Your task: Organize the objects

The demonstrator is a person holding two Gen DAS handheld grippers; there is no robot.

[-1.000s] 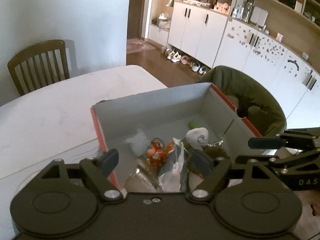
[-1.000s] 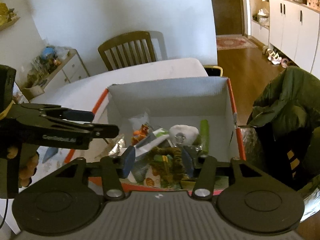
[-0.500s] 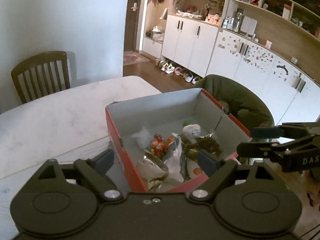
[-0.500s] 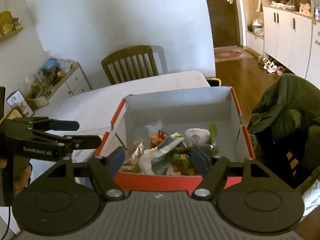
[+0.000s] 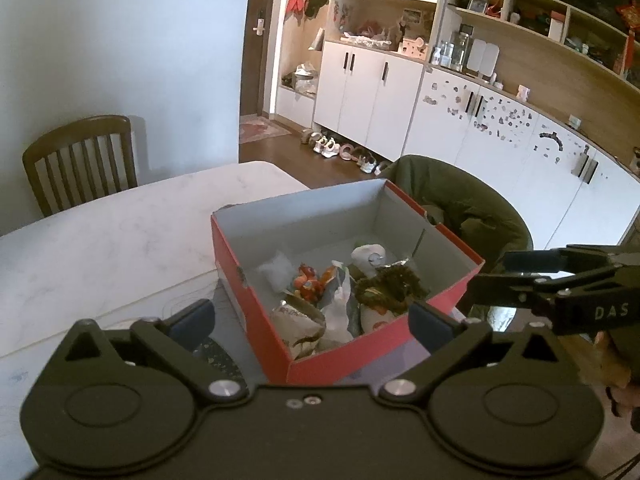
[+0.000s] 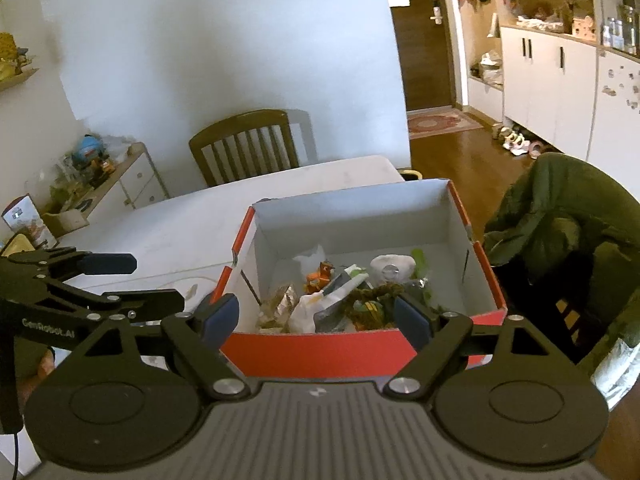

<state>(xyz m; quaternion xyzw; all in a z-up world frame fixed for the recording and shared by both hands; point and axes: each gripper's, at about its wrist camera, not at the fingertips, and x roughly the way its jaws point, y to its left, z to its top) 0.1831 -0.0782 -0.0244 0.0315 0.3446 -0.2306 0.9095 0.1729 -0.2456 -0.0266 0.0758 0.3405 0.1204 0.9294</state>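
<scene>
**Both tongs released, held short of the loaded box**

The red box (image 6: 360,350) stands on the white tabletop (image 5: 120,232), at its edge nearest the draped chair (image 5: 472,208). Its grey interior holds the collected objects in a loose pile against the near wall: a white round item (image 6: 390,267), an orange toy figure (image 5: 307,284), a crinkled snack bag (image 5: 298,320), a white wrapper (image 6: 308,310) and a dark green-brown bundle (image 5: 390,288).

The left tongs (image 5: 312,316) are spread wide and carry nothing. They are held above and short of the box's near corner. The right tongs (image 6: 316,314) are likewise spread and carry nothing; their blue pads frame the near wall of the box. In the right wrist view the left tongs appear at the left edge, over the tabletop beside the box.

Judgement: the wide, empty stance of both tongs suits a state in which the objects are already deposited. The far half of the box floor is bare, which suggests that items were dropped in from the near side.

Limits of view:
- The pile overlaps heavily. Individual items cannot be counted or fully identified.
- Print on the snack bag is unreadable.
- The box wall and the tongs bodies hide the near box floor.
- A dark speckled patch (image 5: 218,354) beside the box, between the left tongs' fingers, cannot be identified.
- The hands holding the tongs are almost entirely out of frame.
</scene>
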